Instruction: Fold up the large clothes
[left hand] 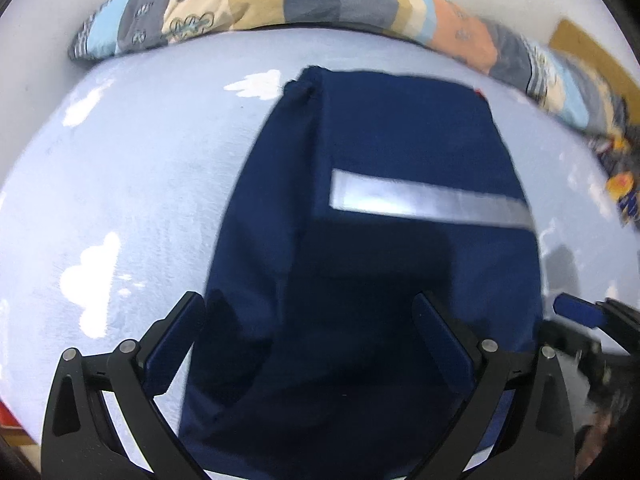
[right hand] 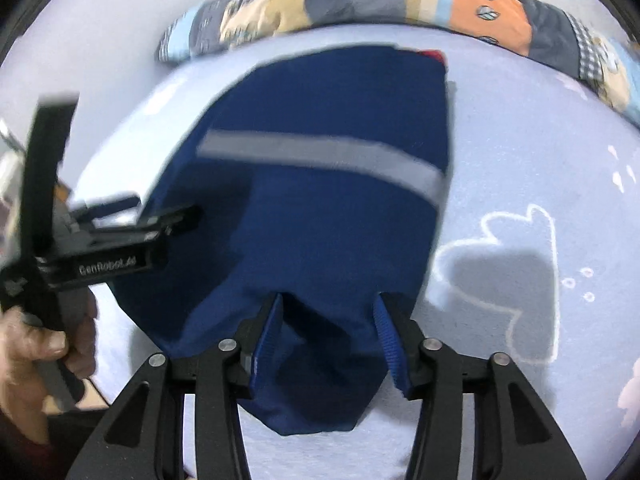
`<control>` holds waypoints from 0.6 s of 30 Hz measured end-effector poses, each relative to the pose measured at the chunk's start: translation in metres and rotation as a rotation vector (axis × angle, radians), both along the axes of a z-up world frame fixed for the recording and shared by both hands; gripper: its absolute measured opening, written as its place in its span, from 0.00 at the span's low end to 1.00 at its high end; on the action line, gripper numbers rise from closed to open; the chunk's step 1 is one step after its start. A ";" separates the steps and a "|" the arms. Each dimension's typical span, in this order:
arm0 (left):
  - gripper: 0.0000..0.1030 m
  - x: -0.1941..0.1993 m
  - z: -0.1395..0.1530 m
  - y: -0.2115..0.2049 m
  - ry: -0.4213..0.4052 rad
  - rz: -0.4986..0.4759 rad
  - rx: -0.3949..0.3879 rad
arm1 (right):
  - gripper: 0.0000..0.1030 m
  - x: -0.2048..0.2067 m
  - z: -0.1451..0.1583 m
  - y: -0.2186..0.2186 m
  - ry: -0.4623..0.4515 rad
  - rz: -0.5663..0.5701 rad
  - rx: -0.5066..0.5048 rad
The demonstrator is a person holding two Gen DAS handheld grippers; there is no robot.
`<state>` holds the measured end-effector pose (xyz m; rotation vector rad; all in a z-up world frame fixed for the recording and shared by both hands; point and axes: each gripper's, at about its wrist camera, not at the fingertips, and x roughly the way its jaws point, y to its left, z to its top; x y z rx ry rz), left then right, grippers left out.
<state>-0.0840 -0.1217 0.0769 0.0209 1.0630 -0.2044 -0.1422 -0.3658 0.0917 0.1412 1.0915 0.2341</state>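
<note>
- On a pale blue bedsheet (left hand: 120, 184) printed with white clouds lies the navy garment (left hand: 380, 184), folded into a long panel with a grey reflective stripe (left hand: 432, 200) across it; a patchwork quilt (left hand: 280, 4) edges the far side.
- At left, the left gripper (left hand: 308, 328) hovers over the near end of the garment — jaws spread wide, nothing between the pads.
- At right, the right gripper (right hand: 328, 336) has its jaws partly apart with the garment's near edge bunched between them; whether the pads actually press the cloth I cannot tell.
- Risk, as I judge it: lifting on one side only could drag the panel askew and undo the fold — the left jaws hold nothing.
- Motion blur softens the stripe; the garment's far edge and a small red patch (right hand: 434, 55) there are unclear.
</note>
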 end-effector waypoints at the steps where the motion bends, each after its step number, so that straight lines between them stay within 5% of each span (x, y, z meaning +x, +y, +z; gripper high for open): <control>1: 1.00 0.004 0.002 0.011 0.006 0.012 -0.045 | 0.55 0.002 0.003 -0.010 -0.004 -0.028 0.033; 4: 1.00 0.016 0.001 0.046 0.055 0.070 -0.181 | 0.60 0.011 0.000 -0.049 0.020 -0.121 0.150; 9: 1.00 0.040 -0.032 0.087 0.270 0.088 -0.520 | 0.67 0.018 -0.021 -0.085 0.120 -0.198 0.369; 15: 1.00 0.062 -0.067 0.095 0.386 0.103 -0.703 | 0.72 0.021 -0.049 -0.081 0.184 -0.203 0.434; 18: 1.00 0.070 -0.067 0.086 0.397 0.071 -0.712 | 0.82 0.028 -0.055 -0.077 0.183 -0.191 0.476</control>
